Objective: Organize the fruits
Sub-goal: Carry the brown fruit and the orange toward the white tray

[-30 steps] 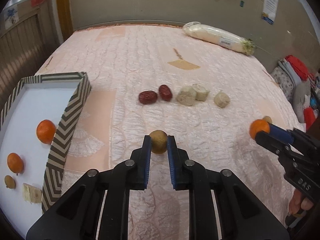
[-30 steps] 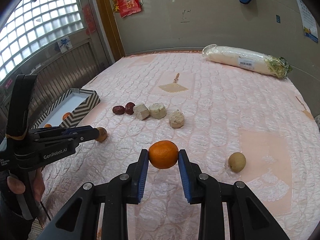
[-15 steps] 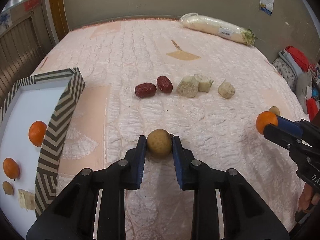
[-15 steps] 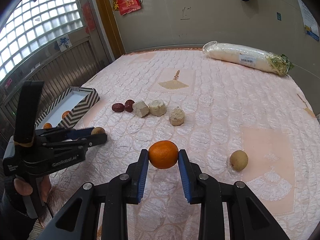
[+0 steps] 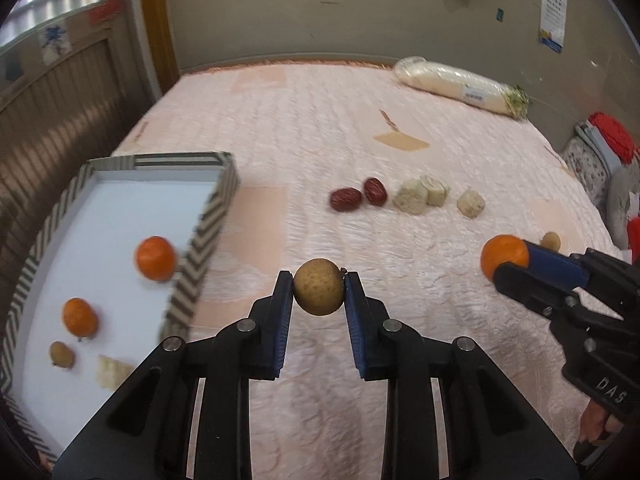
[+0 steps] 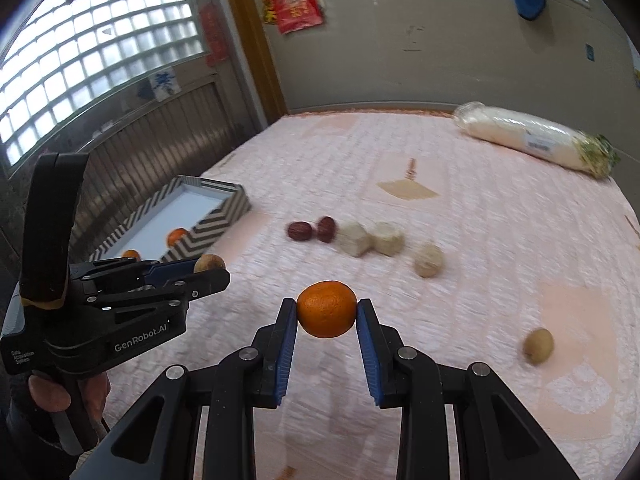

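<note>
My left gripper (image 5: 319, 293) is shut on a brown longan (image 5: 319, 292) and holds it above the pink quilt, right of the striped tray (image 5: 208, 224). It also shows in the right wrist view (image 6: 208, 266). My right gripper (image 6: 327, 315) is shut on an orange (image 6: 327, 314), held in the air over the quilt; it shows at the right in the left wrist view (image 5: 505, 256). The tray holds two oranges (image 5: 155, 258), (image 5: 79, 317), a longan (image 5: 61, 354) and a pale chunk (image 5: 112, 370). Another longan (image 6: 538, 345) lies on the quilt at the right.
Two red dates (image 5: 346, 199), (image 5: 375, 191) and three pale chunks (image 5: 410, 198), (image 5: 436, 190), (image 5: 471, 203) lie in a row mid-quilt. A wrapped white radish (image 5: 460, 88) lies at the far edge. Wooden wall panelling (image 5: 52, 120) stands left of the tray. Clothes (image 5: 600, 160) are piled at the right.
My left gripper has lifted the longan off the quilt and swung left toward the tray. My right gripper with the orange has also turned left and risen a little.
</note>
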`<state>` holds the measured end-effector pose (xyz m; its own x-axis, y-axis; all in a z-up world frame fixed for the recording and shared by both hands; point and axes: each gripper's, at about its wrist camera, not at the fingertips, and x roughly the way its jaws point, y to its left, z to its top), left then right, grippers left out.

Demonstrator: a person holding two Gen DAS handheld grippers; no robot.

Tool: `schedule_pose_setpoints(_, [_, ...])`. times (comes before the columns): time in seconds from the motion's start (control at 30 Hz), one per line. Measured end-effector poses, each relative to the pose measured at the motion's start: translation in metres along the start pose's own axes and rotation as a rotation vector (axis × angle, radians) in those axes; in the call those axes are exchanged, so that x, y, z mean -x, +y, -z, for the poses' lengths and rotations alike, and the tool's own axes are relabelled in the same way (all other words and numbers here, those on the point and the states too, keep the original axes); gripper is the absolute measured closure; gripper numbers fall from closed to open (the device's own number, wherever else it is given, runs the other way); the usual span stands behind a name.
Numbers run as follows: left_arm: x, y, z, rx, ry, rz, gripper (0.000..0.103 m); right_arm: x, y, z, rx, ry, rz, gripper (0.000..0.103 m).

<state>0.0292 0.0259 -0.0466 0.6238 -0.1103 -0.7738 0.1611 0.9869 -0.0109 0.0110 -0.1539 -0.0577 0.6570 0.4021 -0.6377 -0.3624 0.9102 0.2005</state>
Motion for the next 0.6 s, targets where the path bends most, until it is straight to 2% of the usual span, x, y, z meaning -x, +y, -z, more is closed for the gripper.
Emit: schedule_pose_setpoints(0.6, [0.032, 0.058, 0.005, 0.084, -0.053, -0.122, 0.078, -0.024, 0.076, -0.016, 0.133, 0.011, -0.092, 0.074])
